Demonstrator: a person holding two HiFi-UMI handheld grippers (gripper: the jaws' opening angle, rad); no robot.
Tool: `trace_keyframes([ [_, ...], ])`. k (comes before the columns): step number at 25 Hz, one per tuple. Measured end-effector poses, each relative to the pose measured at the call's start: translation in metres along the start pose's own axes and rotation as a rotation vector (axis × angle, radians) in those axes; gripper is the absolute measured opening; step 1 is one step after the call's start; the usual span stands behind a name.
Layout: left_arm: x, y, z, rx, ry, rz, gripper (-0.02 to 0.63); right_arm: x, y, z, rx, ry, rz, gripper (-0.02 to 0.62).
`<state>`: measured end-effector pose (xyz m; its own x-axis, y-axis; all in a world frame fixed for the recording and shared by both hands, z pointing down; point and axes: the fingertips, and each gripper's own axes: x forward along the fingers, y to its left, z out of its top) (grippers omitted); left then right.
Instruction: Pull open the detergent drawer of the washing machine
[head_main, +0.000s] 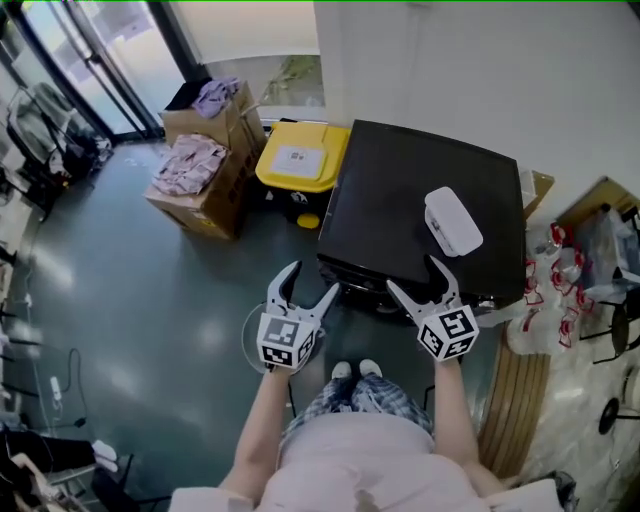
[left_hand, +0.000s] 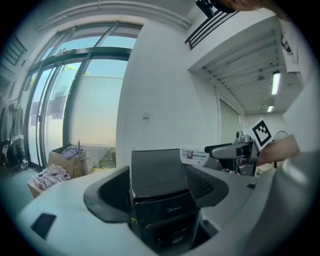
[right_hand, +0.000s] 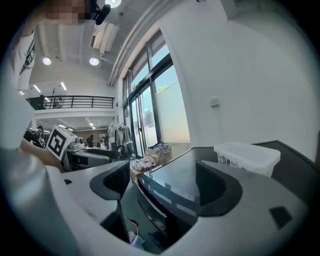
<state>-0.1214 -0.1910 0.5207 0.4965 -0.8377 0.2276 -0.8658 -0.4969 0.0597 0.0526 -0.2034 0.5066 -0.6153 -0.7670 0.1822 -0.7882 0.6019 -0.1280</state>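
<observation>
**A:** Where does the washer stand?

**B:** The black washer (head_main: 425, 210) stands against the white wall, just in front of the person's feet. A white box (head_main: 452, 220) lies on its lid, near the front edge.

**A:** And the drawer?

**B:** It belongs to the front face, which the head view hardly shows. In the left gripper view the upper front looks flush, but I cannot make out the outline of the drawer there.

**A:** What about the two claws?

**B:** The left gripper (head_main: 311, 282) hangs over the floor, just off the front left corner of the washer. Its jaws are wide apart and hold nothing. The right gripper (head_main: 415, 277) is at the front edge of the lid, near the box but not touching it. Its jaws are also spread, with nothing between them.

**A:** Anything beside the machine?

**B:** A yellow bin (head_main: 300, 157) is just left of it, then cardboard boxes (head_main: 205, 170) full of clothes.
</observation>
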Motion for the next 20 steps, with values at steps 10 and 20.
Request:
trace_keyframes([
  [10,0.034,-0.003,-0.005,0.023,0.083,-0.117,0.347,0.007,-0.005,-0.001,0.001,0.065,-0.008,0.411],
  [20,0.055,-0.006,-0.019,0.186,0.272,-0.259,0.347,0.028,0.02,-0.023,-0.165,0.332,0.149,0.408],
])
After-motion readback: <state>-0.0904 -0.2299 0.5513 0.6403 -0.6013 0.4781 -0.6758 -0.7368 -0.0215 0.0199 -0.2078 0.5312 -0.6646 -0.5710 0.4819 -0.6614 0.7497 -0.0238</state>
